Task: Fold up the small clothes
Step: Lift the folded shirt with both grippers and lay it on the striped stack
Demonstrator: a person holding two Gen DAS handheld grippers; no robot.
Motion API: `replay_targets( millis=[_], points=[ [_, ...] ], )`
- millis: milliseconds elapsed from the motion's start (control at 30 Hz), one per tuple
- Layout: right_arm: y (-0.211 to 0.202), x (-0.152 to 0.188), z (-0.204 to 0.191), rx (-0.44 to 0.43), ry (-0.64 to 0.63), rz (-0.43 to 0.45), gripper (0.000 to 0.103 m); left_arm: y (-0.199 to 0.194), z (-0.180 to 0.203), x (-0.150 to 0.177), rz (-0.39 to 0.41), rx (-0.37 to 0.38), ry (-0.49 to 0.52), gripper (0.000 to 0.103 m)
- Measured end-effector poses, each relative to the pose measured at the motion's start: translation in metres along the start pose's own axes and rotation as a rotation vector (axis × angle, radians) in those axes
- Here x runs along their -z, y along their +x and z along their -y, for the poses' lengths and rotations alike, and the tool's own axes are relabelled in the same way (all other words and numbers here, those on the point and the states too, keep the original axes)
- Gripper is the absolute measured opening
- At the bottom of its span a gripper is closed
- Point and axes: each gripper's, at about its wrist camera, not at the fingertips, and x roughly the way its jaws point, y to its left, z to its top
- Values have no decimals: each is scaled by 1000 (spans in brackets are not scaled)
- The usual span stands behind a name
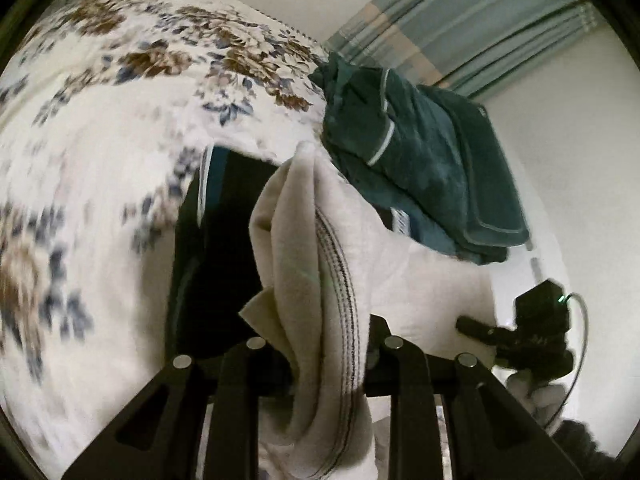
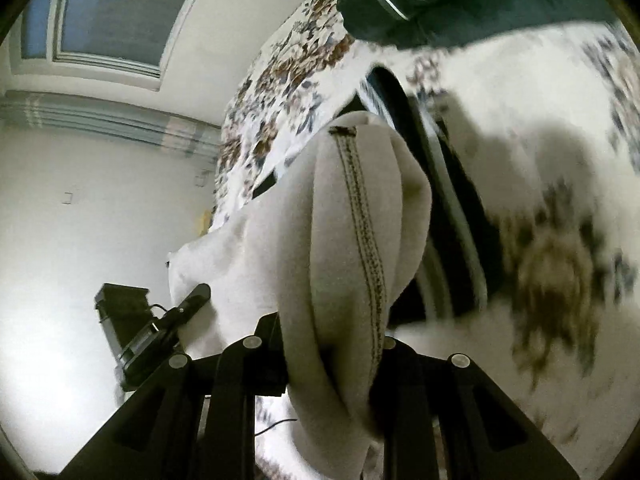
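From the left wrist, the left tool point(image 1: 320, 354) is clenched on a bunched fold of the cream garment point(image 1: 320, 280), lifted above the floral bed cover point(image 1: 100, 152); a folded dark green garment point(image 1: 416, 152) and a black garment point(image 1: 216, 248) lie on it. From the right wrist, the right tool point(image 2: 320, 350) grips the same cream garment point(image 2: 340, 240) at its stitched seam, with the left tool point(image 2: 176, 318) holding its far edge.
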Motion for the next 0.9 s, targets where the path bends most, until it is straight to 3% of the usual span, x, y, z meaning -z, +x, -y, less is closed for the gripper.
replay_targets(
  millis=[133, 167, 233, 267, 333, 367, 400, 433, 500, 533, 567, 700, 900],
  points=[
    [29, -38, 4, 107, 1, -14, 23, 43, -14, -25, -67, -115, 52, 24],
    [35, -44, 5, 143, 1, -20, 26, 55, -16, -25, -95, -171, 62, 28],
    [41, -45, 9, 197, -1, -24, 31, 60, -17, -22, -95, -211, 83, 32],
    [40, -44, 8, 237, -13, -11, 41, 58, -16, -19, -78, -226, 95, 38],
    [35, -40, 6, 295, -46, 18, 44, 51, -14, -14, -33, -245, 111, 52],
    [34, -39, 4, 338, -61, 25, 53, 48, -13, -12, -15, -264, 114, 62],
    [33, -36, 2, 408, -86, 44, 64, 46, -13, -9, 3, -295, 123, 71],
    [31, -31, -5, 486, -127, 68, 67, 43, -11, -6, 17, -321, 137, 75],
    [30, -21, -14, 621, -176, 90, 85, 41, -6, 1, 26, -410, 169, 98],
    [30, -13, -19, 692, -198, 99, 91, 40, -3, 5, 26, -444, 177, 102],
    [30, -5, -22, 738, -213, 103, 102, 38, 0, 9, 30, -472, 185, 103],
    [20, 32, -36, 884, -236, 139, 103, 24, 19, 29, 52, -587, 219, 103],
    [-37, 91, -75, 956, -247, 247, 103, -19, 64, 58, 73, -609, 269, 103]
  ],
)
